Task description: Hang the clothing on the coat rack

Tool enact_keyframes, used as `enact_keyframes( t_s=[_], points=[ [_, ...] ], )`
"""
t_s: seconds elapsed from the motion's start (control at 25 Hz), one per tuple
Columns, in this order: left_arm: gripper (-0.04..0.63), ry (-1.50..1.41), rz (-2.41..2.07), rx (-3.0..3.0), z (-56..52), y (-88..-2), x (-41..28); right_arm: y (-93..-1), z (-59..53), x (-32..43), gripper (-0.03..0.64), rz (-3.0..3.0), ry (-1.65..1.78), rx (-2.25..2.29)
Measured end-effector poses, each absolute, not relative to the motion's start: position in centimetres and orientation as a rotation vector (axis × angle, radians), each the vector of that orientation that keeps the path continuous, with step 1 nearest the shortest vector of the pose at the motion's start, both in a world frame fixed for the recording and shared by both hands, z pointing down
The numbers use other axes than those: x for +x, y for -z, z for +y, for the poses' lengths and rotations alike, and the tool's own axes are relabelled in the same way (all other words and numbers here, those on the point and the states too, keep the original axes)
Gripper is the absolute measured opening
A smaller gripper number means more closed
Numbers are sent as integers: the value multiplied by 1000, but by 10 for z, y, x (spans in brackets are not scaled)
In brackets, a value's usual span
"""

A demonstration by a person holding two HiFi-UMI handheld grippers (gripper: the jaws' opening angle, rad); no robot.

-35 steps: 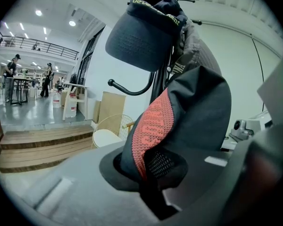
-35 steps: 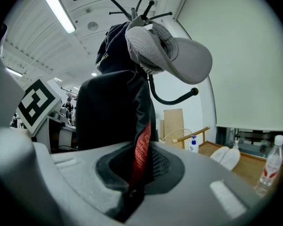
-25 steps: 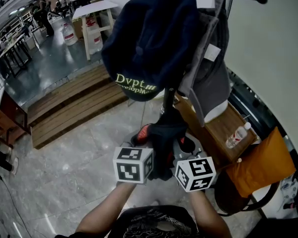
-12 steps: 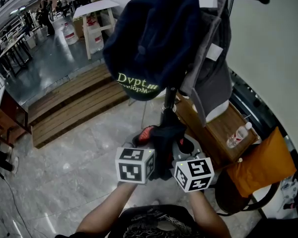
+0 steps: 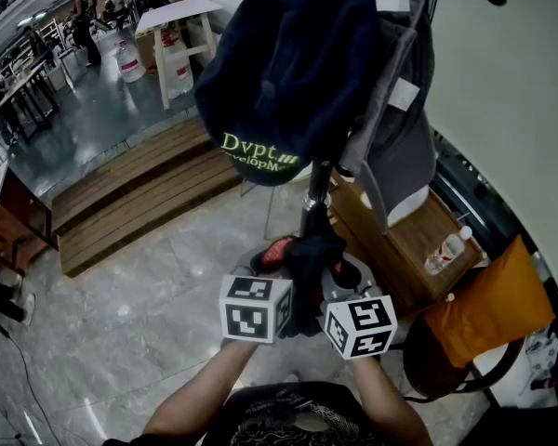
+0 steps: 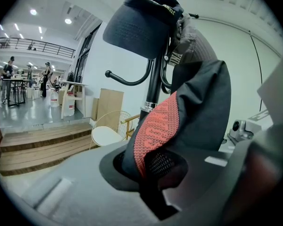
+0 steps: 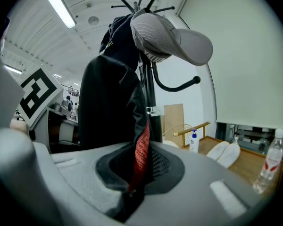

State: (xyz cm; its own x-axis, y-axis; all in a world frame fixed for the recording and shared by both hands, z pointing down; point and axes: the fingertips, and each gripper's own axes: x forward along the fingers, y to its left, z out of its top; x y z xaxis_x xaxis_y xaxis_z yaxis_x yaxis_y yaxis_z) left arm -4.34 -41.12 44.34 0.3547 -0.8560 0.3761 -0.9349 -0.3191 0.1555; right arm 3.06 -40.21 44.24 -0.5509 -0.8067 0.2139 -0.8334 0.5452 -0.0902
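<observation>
While pinched from both sides, black garment (image 5: pixel 309 266): bunched low at centre of the head view, close in front of the rack's pole and well below the hung caps.
Left gripper (image 6: pixel 151 175): jaws nearly together, clamped on the cloth right by its red knit band (image 6: pixel 155 126).
Right gripper (image 7: pixel 133 175): jaws closed on a fold of the same cloth, with the red edge running down into the pinch.
Handling: probably light, soft and limp. It should sag and swing rather than break, and it could slip from a shallow pinch.
Where to hold: the knit band looks like the firmest edge. Gripping there and drawing the two grips apart should open it enough to go over a hook.
Coat rack (image 5: pixel 314 189): dark pole rising at centre frame. Whether the garment touches it cannot be told.
Navy cap (image 5: pixel 288 72): hung at upper centre, with pale lettering on its edge.
Grey cap (image 5: pixel 395 128): hung just right of the navy one.
Left gripper view alone: a bare curved hook (image 6: pixel 127 81) left of the pole, under the navy cap.
Right gripper view alone: a bare ball-tipped hook (image 7: pixel 179 86) right of the pole, and a water bottle (image 7: pixel 272 166) at lower right.
Head view alone: both marker cubes side by side, and wooden steps (image 5: pixel 130 193) at far left.
</observation>
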Motion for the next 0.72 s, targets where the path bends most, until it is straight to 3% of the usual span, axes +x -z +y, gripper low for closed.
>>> enact_keyframes(
  t_s=[0.72],
  points=[
    [25, -347, -1531, 2316, -401, -449, -40, -457, -388, 31, 26, -2575, -310, 1432]
  ],
)
